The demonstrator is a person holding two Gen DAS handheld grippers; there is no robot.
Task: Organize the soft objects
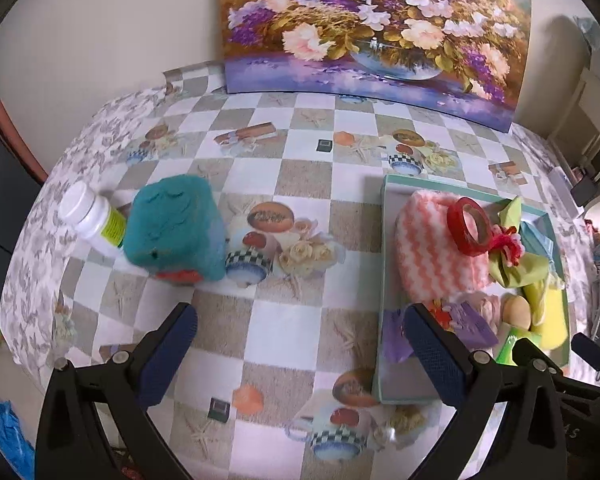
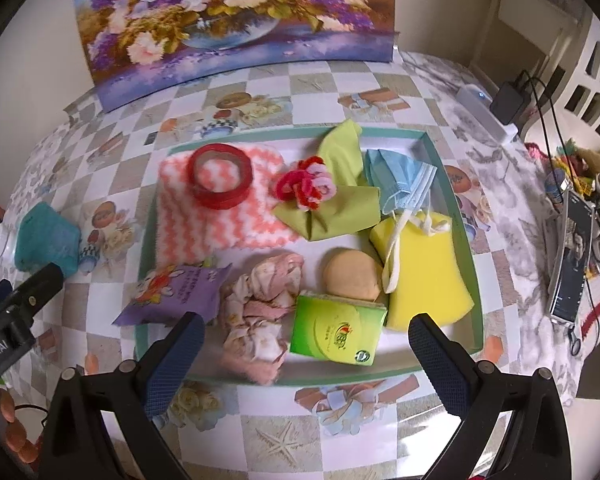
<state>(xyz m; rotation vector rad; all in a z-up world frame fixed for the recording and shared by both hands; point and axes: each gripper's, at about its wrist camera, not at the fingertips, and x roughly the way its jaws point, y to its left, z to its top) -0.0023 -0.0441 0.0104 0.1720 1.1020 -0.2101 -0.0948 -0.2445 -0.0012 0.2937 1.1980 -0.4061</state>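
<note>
We see both views evenly lit by soft, diffuse light, with only faint shadows under the teal plush cube and along the walls of the shallow teal tray. The glossy checkered tablecloth throws back pale glare in its white squares, and the whole picture is slightly soft. Fisheye distortion bows the floral painting and table edges, and black vignetting fills the corners.

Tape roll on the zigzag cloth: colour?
Red tape roll; clearest in the right wrist view.

Table: teal plush, white bottle, green tray, painting.
</note>
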